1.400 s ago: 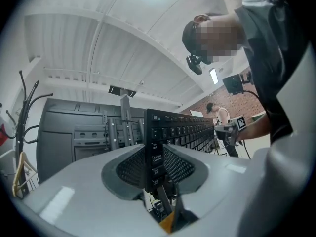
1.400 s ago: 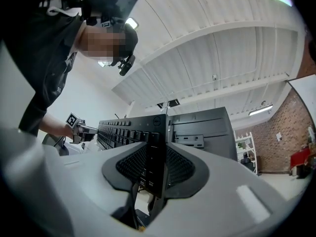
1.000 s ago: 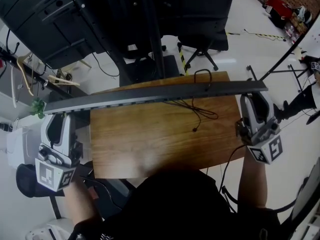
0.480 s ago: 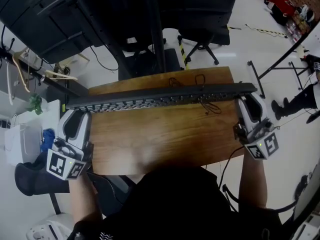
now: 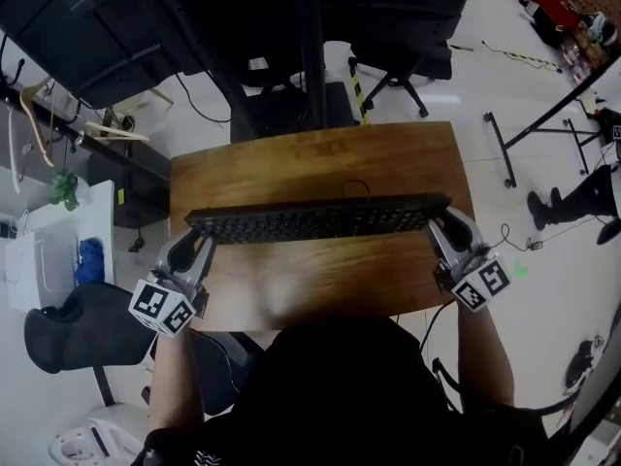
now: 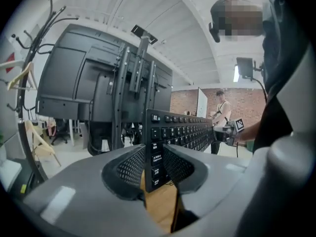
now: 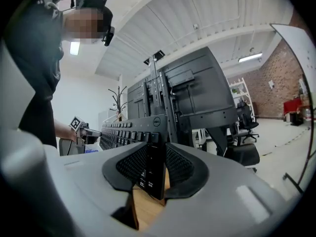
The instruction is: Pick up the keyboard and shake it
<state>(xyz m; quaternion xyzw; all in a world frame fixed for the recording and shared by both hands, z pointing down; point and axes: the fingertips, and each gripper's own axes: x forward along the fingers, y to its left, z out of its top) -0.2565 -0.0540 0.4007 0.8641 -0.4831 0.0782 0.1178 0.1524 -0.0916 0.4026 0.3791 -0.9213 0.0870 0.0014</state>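
- A long black keyboard [image 5: 320, 221] with rows of dark keys is held by both ends over the middle of a brown wooden table [image 5: 310, 158], its long side running left to right.
- The left gripper [image 5: 198, 241] is clamped on the keyboard's left end and the right gripper [image 5: 439, 225] on its right end; in each, the meshed pads are pressed against the two faces of the board.
- A thin black cable [image 5: 355, 186] is looped on the wood just behind the keyboard.
- Whether the keyboard's lower edge touches the table cannot be told.
- Beyond the table's far edge a black monitor stand [image 5: 310, 47] rises, with a black office chair [image 5: 403, 66] to its right on the pale floor; nothing lies on the table between the grippers and the keyboard.
- In the left gripper view the keyboard [image 6: 182, 130] is seen end-on, set on edge between the jaws of the left gripper [image 6: 155, 159], with the keys facing right and white key legends readable as marks.
- In the right gripper view a round logo is shown on the corner of the keyboard [image 7: 126, 130] above the right gripper [image 7: 154, 171].
- A coat stand with wooden hangers [image 6: 22, 83] is shown only in the gripper views.
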